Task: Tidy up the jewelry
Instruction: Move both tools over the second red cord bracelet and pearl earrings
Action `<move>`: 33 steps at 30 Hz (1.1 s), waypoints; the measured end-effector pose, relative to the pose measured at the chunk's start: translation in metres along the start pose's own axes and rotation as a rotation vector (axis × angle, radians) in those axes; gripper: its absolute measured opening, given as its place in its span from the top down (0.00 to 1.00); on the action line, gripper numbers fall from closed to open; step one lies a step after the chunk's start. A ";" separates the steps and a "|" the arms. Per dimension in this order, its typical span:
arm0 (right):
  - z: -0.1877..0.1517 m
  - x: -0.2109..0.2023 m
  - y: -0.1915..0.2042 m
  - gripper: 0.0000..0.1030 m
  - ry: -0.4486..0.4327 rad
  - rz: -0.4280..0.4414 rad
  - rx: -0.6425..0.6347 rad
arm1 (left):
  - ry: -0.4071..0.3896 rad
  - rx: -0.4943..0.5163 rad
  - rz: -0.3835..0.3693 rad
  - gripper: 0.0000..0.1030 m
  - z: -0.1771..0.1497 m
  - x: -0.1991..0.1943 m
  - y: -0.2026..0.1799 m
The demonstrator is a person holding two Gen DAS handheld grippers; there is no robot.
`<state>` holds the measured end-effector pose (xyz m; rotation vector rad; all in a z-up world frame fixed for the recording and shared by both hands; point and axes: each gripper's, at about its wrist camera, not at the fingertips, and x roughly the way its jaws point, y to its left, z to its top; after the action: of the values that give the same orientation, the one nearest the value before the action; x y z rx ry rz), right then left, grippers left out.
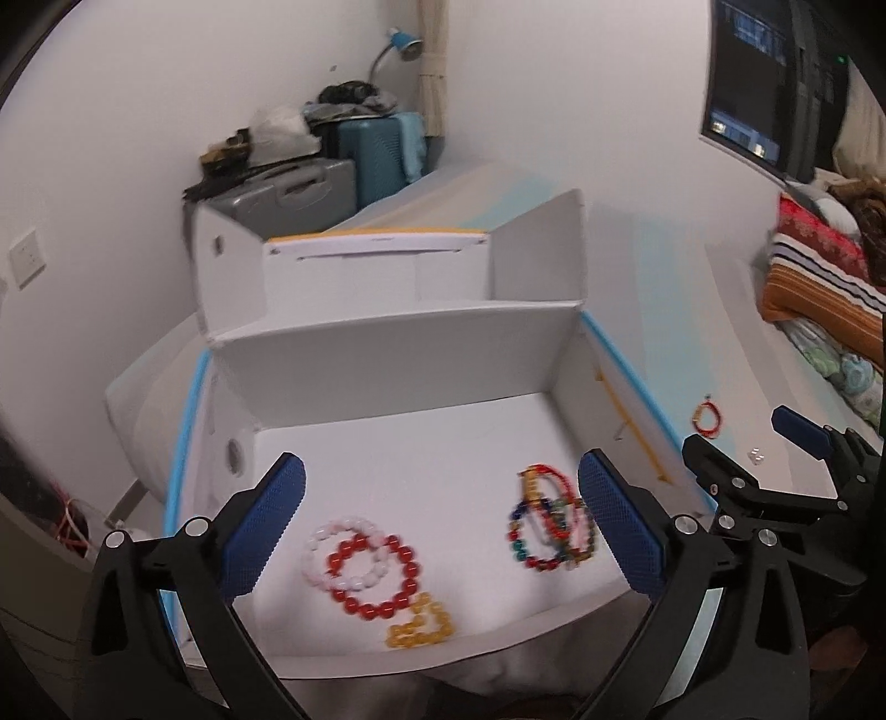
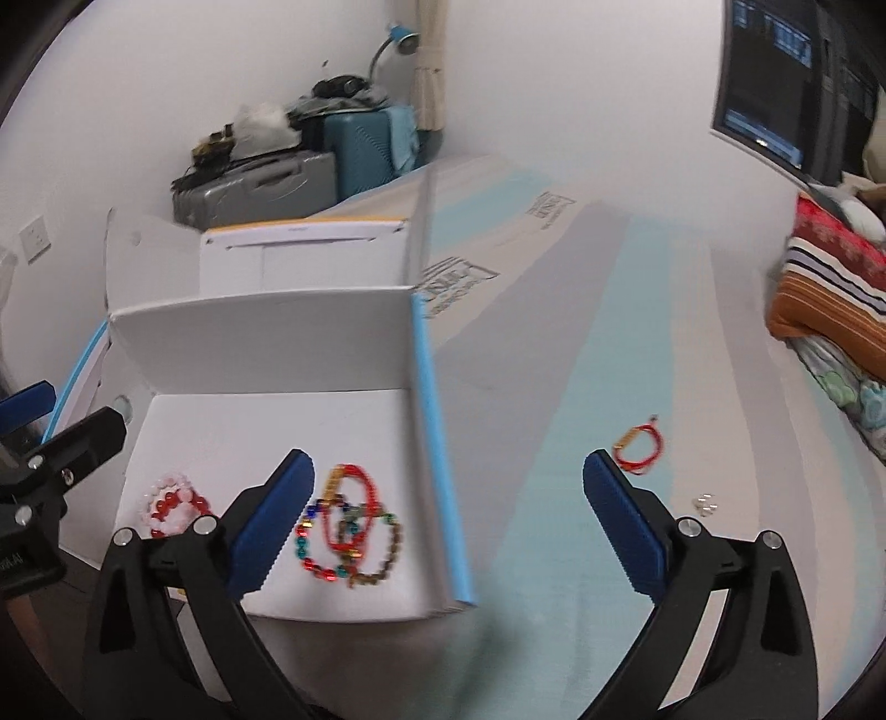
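Note:
A white open box (image 1: 387, 343) (image 2: 260, 327) holds bracelets. In the left wrist view a red bead bracelet (image 1: 407, 587) overlaps a pink one (image 1: 321, 554), with a yellow bead bracelet (image 1: 421, 623) beside them and a heap of multicoloured and red bracelets (image 1: 548, 520) (image 2: 346, 526) to the right. A red cord bracelet (image 1: 709, 418) (image 2: 639, 448) and small silver earrings (image 1: 756, 455) (image 2: 706, 503) lie outside the box on the table. My left gripper (image 1: 440, 498) is open and empty above the box. My right gripper (image 2: 443, 487) is open and empty over the box's right wall (image 2: 437, 443).
The table top (image 2: 581, 387) is pale with light blue stripes. Suitcases (image 1: 310, 177) and a blue lamp (image 1: 404, 41) stand behind by the wall. A monitor (image 1: 764, 83) is at the upper right and striped bedding (image 1: 819, 277) at the right edge.

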<state>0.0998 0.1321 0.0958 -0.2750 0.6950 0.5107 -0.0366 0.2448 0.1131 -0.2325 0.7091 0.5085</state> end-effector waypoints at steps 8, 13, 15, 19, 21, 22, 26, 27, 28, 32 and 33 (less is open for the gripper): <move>-0.006 -0.010 -0.073 0.08 -0.010 -0.069 0.069 | -0.008 0.061 -0.076 0.06 0.010 0.008 -0.066; -0.015 -0.008 -0.116 0.08 0.001 -0.097 0.106 | -0.006 0.097 -0.115 0.06 0.019 0.018 -0.111; -0.020 -0.006 -0.135 0.08 0.005 -0.104 0.130 | -0.001 0.130 -0.128 0.06 0.023 0.023 -0.135; -0.031 0.002 -0.172 0.08 0.017 -0.114 0.180 | 0.003 0.177 -0.151 0.06 0.031 0.034 -0.176; -0.039 0.010 -0.189 0.08 0.028 -0.112 0.205 | 0.017 0.194 -0.169 0.06 0.033 0.045 -0.196; -0.043 0.014 -0.198 0.08 0.033 -0.112 0.216 | 0.028 0.201 -0.174 0.06 0.033 0.051 -0.206; -0.062 0.037 -0.228 0.08 0.069 -0.117 0.255 | 0.074 0.230 -0.194 0.06 0.030 0.084 -0.246; -0.066 0.044 -0.233 0.08 0.082 -0.116 0.261 | 0.085 0.233 -0.198 0.06 0.028 0.092 -0.253; -0.068 0.050 -0.238 0.08 0.093 -0.115 0.267 | 0.099 0.235 -0.202 0.06 0.026 0.102 -0.262; -0.079 0.072 -0.256 0.08 0.117 -0.106 0.286 | 0.150 0.245 -0.216 0.06 0.018 0.139 -0.291; -0.081 0.079 -0.259 0.08 0.123 -0.106 0.284 | 0.168 0.241 -0.225 0.06 0.016 0.150 -0.298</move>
<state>0.2456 -0.0911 0.0023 -0.0759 0.8579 0.2904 0.2243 0.0509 0.0340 -0.1269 0.8888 0.1872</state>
